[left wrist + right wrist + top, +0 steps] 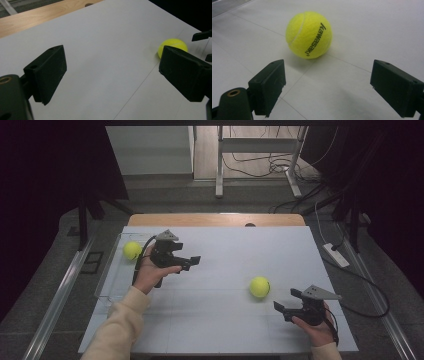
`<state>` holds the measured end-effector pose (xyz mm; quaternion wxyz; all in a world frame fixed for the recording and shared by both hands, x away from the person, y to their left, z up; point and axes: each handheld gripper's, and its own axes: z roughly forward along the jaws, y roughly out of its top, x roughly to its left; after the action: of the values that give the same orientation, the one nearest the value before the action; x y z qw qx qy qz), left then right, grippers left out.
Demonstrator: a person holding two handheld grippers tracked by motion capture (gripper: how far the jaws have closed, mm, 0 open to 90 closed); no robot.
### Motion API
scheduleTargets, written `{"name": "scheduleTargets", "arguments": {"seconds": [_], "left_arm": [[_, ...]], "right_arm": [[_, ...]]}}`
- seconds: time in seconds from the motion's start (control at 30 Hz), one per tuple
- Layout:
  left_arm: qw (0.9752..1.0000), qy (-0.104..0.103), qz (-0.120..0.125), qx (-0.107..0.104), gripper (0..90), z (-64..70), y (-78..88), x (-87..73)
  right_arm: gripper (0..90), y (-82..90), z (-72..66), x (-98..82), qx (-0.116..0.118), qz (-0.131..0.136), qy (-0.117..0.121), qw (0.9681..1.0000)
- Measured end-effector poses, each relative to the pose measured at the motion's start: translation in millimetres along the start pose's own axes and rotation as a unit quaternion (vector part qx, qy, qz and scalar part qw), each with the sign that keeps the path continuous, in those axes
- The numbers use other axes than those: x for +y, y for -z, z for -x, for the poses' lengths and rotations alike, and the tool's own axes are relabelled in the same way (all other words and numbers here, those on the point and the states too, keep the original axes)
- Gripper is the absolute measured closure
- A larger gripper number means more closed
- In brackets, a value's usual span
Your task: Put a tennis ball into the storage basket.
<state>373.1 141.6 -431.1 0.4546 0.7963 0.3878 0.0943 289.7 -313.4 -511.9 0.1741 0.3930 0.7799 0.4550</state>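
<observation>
Two arms in cream sleeves come in from the near edge of the bench (225,330), and each hand holds a hand-held gripper.

On the right, the right hand-held gripper (285,304) sits low by the near right corner of the white bench top. Its two black jaws are wide apart with nothing between them. They point at a yellow tennis ball (259,286) that lies on the white top just in front of them, not touching. In the right gripper view that ball (309,35) is close and sharp, with dark letters printed on its side.

On the left, the left hand-held gripper (192,261) is held up over the left part of the bench. Its jaws are apart too, and they hold nothing. It points across the bench toward the ball in the middle. In the left gripper view the ball (172,45) peeks out behind one jaw.

Another yellow ball (132,250) rests in a clear tray (107,280) at the left edge, just beside the left hand.
</observation>
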Motion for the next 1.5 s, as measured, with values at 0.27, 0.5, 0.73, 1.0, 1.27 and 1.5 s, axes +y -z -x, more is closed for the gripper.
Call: {"name": "scheduleTargets", "arguments": {"seconds": [0.27, 0.5, 0.73, 1.0, 1.27, 1.5], "left_arm": [[0.9999, -0.006, -0.007, -0.010, 8.6, 8.1, -7.2, 0.8], [0.9996, -0.013, -0.009, -0.023, 8.6, 14.6, -16.3, 1.5], [0.9991, -0.020, -0.013, -0.036, 8.4, 22.1, -26.4, 4.6], [0.9980, -0.032, -0.022, -0.050, 8.4, 31.3, -38.9, 9.7], [0.9967, -0.039, -0.033, -0.062, 8.2, 39.0, -51.5, 12.3], [0.9956, -0.045, -0.041, -0.071, 8.2, 45.2, -62.4, 14.0]], "right_arm": [[12.6, -3.6, -4.4, 1.3, 0.005, -0.003, 0.006, 1.0000], [12.6, -4.4, -2.6, 0.6, 0.005, -0.005, 0.006, 1.0000], [12.6, -3.2, -2.3, 0.6, 0.003, -0.005, 0.005, 1.0000], [12.6, -4.6, -2.4, 1.2, 0.004, -0.006, 0.008, 0.9999], [12.6, -4.5, -1.3, 1.1, 0.004, -0.006, 0.006, 1.0000], [12.5, -4.4, -1.2, 1.0, 0.002, -0.008, 0.008, 0.9999]]}}
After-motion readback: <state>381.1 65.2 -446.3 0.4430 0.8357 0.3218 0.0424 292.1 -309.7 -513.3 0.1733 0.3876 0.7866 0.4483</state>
